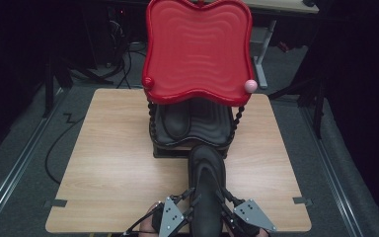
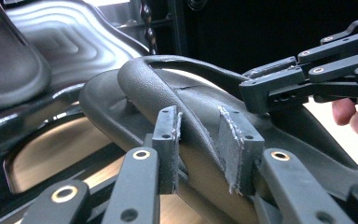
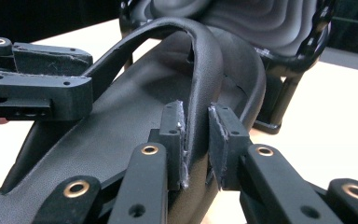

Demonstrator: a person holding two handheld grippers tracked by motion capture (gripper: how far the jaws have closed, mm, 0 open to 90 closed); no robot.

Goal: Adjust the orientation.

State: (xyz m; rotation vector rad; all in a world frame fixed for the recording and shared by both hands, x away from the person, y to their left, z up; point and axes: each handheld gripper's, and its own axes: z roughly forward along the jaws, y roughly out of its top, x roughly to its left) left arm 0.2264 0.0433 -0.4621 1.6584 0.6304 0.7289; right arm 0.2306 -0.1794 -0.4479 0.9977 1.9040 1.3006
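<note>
- A black rubber flip-flop sandal with a Y-shaped strap (image 1: 206, 182) lay lengthwise near the front middle of the light wooden table (image 1: 113, 163), its toe end pointing at the rack and its heel end between the two grippers.
- The left gripper (image 1: 180, 213) stood at the sandal's left side, a grey three-cornered plate on top of it; in the left gripper view its jaws were closed on the sandal's left strap arm (image 2: 168, 93), the pads pressing the strap from both sides.
- The right gripper (image 1: 234, 210) stood at the sandal's right side, likewise with a grey plate; in the right gripper view its jaws pinched the right strap arm (image 3: 205, 79), which rose in an arch between the pads.
- In each gripper view the other gripper showed farther off, clamped on the opposite strap arm.
- A person's fingers (image 2: 354, 116) showed behind the far gripper in the left gripper view.
- Beyond the sandal stood a two-tier shoe rack with a glossy red wavy-edged plastic top tray (image 1: 197, 49), black beaded posts and a black ribbed lower tray (image 1: 214, 126).
- A second black sandal (image 1: 175, 121) rested on the lower tray, toward its left side.
- A pale pink ball knob (image 1: 250, 85) capped the top tray's right front corner and a red one (image 1: 148, 82) its left front corner.
- The held sandal's toe lay just in front of the rack's base; whether it touched could not be told.
</note>
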